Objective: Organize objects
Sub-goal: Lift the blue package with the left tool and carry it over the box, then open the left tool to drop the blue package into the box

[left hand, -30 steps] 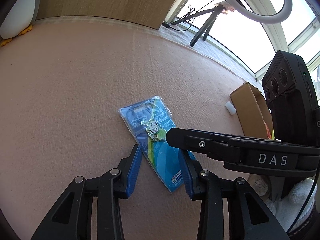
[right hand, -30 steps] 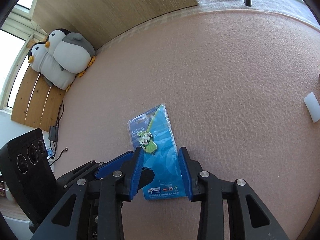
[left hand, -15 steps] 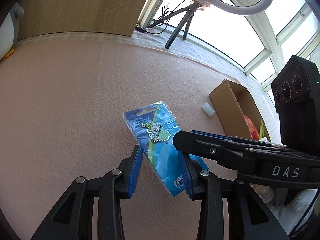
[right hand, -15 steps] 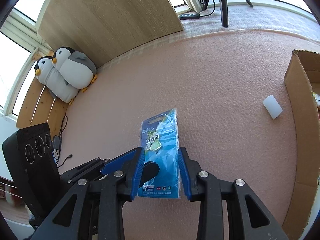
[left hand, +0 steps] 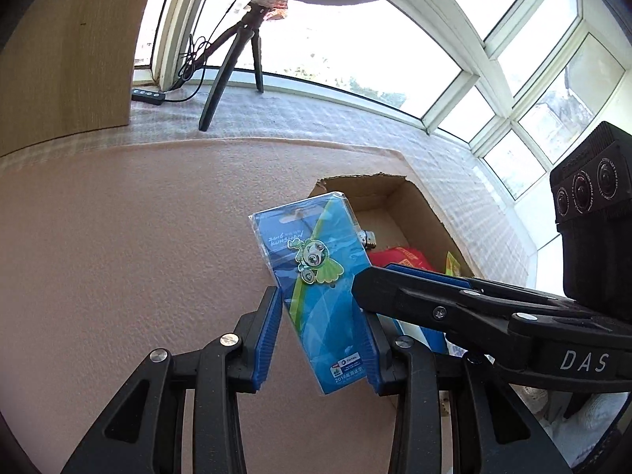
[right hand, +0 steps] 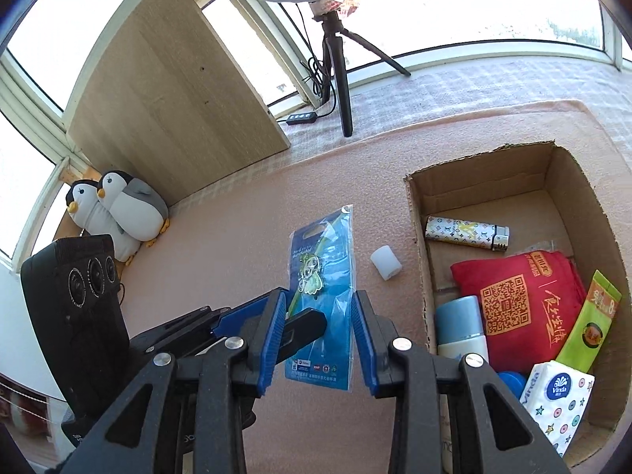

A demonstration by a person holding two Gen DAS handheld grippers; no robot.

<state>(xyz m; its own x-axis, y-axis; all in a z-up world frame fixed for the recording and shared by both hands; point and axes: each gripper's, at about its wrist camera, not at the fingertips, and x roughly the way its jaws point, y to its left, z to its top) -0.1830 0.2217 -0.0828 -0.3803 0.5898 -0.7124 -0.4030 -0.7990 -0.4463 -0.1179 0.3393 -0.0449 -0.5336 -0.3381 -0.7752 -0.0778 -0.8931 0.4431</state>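
left wrist view: one blue packet (left hand: 312, 260) with a green cartoon pin on it stands up between the two fingers of the left gripper (left hand: 320, 304). its top corner overlaps the near left corner of the one cardboard box (left hand: 426, 213). the jaws stand apart by about the packet's width. we cannot tell whether the blue pads press its edges. one finger of the other gripper reaches in from the right and crosses the packet's right edge.

right wrist view: the same packet (right hand: 324, 260) sits between the fingers of the right gripper (right hand: 318, 296), jaws likewise apart at packet width, contact not readable. one black fingertip from the left gripper lies across the packet's lower left. the packet looks clear of the pink mat (right hand: 221, 245), left of the box (right hand: 592, 213).

counts on the mat:
- one small white cylinder (right hand: 386, 262), between packet and box, touching neither
- two plush penguins (right hand: 130, 209), side by side at the far left edge

counts in the box:
- one patterned lighter (right hand: 466, 233), lying at the far end
- one red pouch (right hand: 513, 300) with a qr code
- one pale blue bottle (right hand: 460, 324), beside the pouch
- one green sachet (right hand: 592, 324), leaning on the right wall
- one tissue pack (right hand: 557, 399), nearest us

background: one wooden board (right hand: 170, 98) and one ring light on one tripod (right hand: 335, 63), both by the windows.
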